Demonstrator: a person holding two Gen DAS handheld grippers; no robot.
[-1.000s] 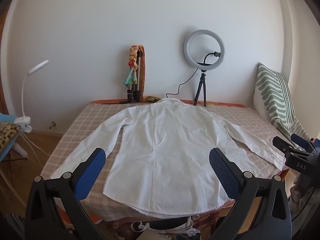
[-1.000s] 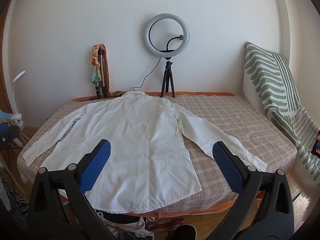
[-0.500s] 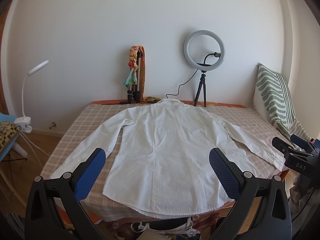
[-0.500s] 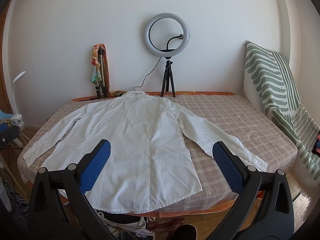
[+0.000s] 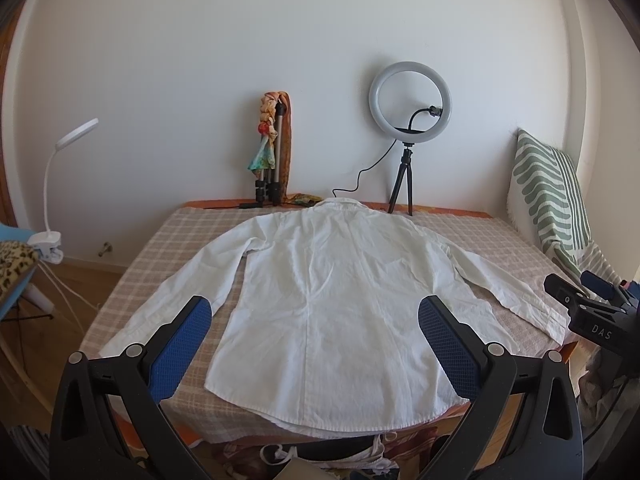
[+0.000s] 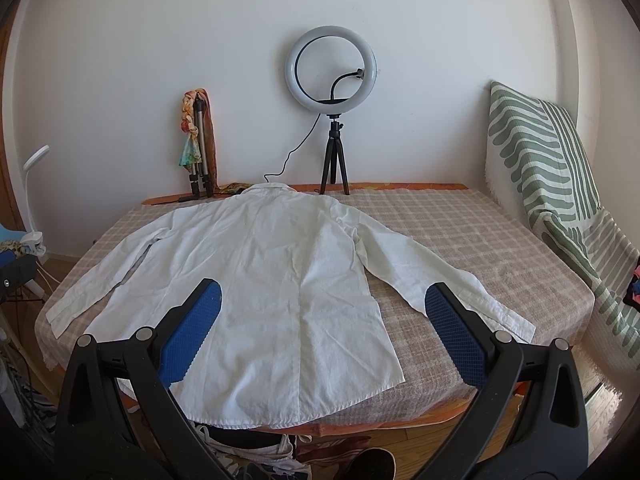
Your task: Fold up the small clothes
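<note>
A white long-sleeved shirt (image 5: 340, 300) lies flat, back up, on the checked table (image 5: 176, 240), collar at the far edge, both sleeves spread out. It also shows in the right wrist view (image 6: 260, 280). My left gripper (image 5: 314, 312) is open and empty, held above the shirt's near hem. My right gripper (image 6: 322, 300) is open and empty, above the hem's right part and right sleeve (image 6: 448, 284). The right gripper's body shows at the right edge of the left wrist view (image 5: 592, 312).
A ring light on a tripod (image 5: 408, 136) and a folded tripod with a scarf (image 5: 272, 152) stand at the table's far edge by the wall. A green striped cloth (image 6: 552, 184) drapes at the right. A clip lamp (image 5: 52, 200) stands at the left. Clothes lie on the floor below (image 6: 248, 448).
Both grippers have shifted only slightly; the view barely drifts. The shirt has not moved.
</note>
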